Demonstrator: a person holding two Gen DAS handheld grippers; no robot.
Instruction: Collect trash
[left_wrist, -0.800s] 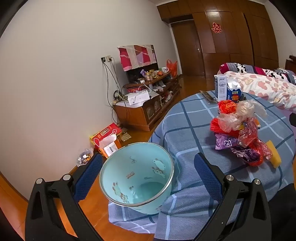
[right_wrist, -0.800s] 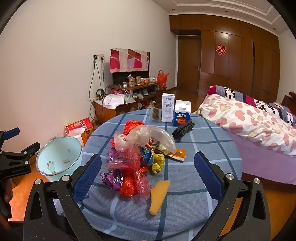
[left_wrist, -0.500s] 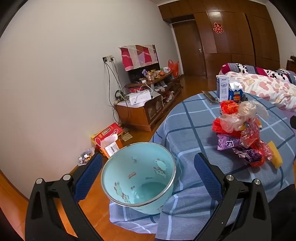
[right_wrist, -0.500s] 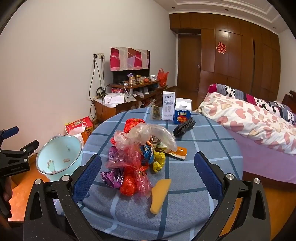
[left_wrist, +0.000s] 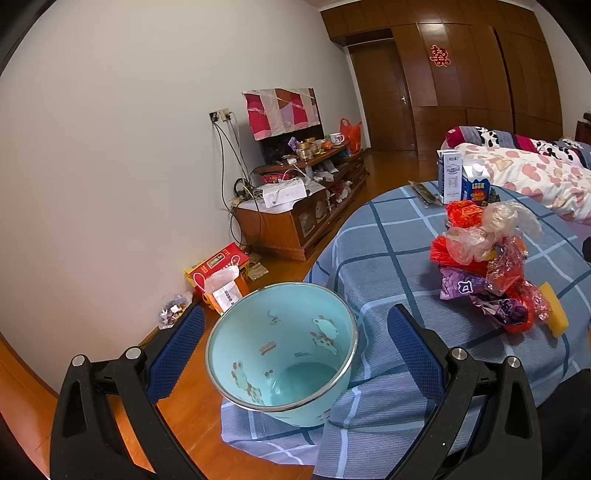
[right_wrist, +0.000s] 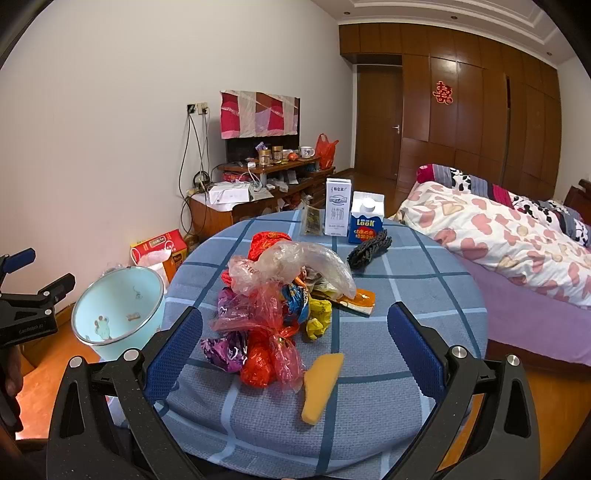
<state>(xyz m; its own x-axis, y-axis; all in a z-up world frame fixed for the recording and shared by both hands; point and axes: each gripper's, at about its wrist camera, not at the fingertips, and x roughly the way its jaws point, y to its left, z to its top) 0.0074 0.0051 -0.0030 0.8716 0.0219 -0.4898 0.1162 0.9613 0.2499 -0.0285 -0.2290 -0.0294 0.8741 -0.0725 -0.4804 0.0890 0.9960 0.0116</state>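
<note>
A heap of crumpled plastic bags and wrappers (right_wrist: 273, 306) in red, purple, yellow and clear lies on the round table's blue checked cloth (right_wrist: 406, 288). A yellow sponge (right_wrist: 321, 384) lies at its near side. My right gripper (right_wrist: 294, 310) hangs open in front of the heap, touching nothing. A pale blue enamel bin (left_wrist: 284, 350) with cartoon prints stands empty against the cloth's hanging edge. My left gripper (left_wrist: 295, 314) is open around the bin, with a gap on each side. The right wrist view also shows the bin (right_wrist: 118, 306) and the left gripper (right_wrist: 46, 267).
Two milk cartons (right_wrist: 338, 212) and a dark knitted item (right_wrist: 369, 249) sit at the table's far side. A bed (right_wrist: 498, 236) lies to the right. A cluttered low cabinet (left_wrist: 291, 225) and a red box (left_wrist: 218, 269) stand along the left wall on the wooden floor.
The left wrist view has shifted slightly, so the bin and table sit a little further right. Both grippers stay open and nothing has been picked up.
</note>
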